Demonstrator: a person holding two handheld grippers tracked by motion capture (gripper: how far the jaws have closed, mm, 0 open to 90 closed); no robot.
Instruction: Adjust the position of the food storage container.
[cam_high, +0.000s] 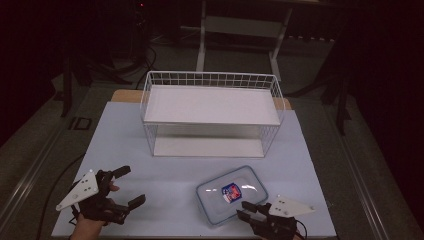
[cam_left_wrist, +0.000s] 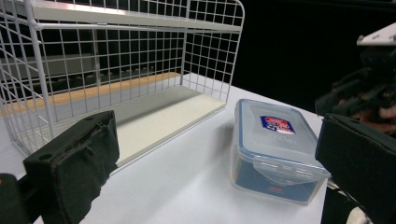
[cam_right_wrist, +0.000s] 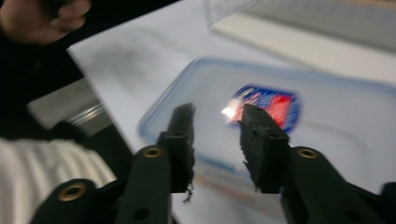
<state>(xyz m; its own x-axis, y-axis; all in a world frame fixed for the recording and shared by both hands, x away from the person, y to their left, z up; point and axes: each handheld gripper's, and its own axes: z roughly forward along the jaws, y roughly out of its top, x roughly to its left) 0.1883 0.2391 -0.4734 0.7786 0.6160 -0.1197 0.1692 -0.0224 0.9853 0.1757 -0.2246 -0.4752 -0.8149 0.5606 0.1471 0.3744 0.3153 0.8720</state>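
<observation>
Plastic food box (cam_high: 231, 194) with a clear lid lies flat on the pale blue table (cam_high: 165, 170), near the front edge and a little to the right of the middle. Its lid is on, and it carries a red and blue label (cam_high: 230, 192) in the centre; in the left gripper view the box (cam_left_wrist: 273, 149) shows a closed clip on the short side that faces the camera. Behind the box, well apart from it, stands a white wire rack (cam_high: 212, 113) with two white shelves, one at the top and one at the bottom, and both shelves are bare. The right gripper (cam_high: 246, 210) is at the near right corner of the box, and its black jaws point toward the box. In the right gripper view the two jaws are only partly apart, with a narrow gap, and the lid with the label (cam_right_wrist: 268, 105) is seen between and beyond them. This picture is blurred, so I cannot tell if the jaw tips touch the lid; they do not clamp anything. The left gripper (cam_high: 129, 186) rests at the front left part of the table, well apart from the box, held by a hand (cam_high: 92, 220). Its jaws stand wide apart and nothing is between them.
</observation>
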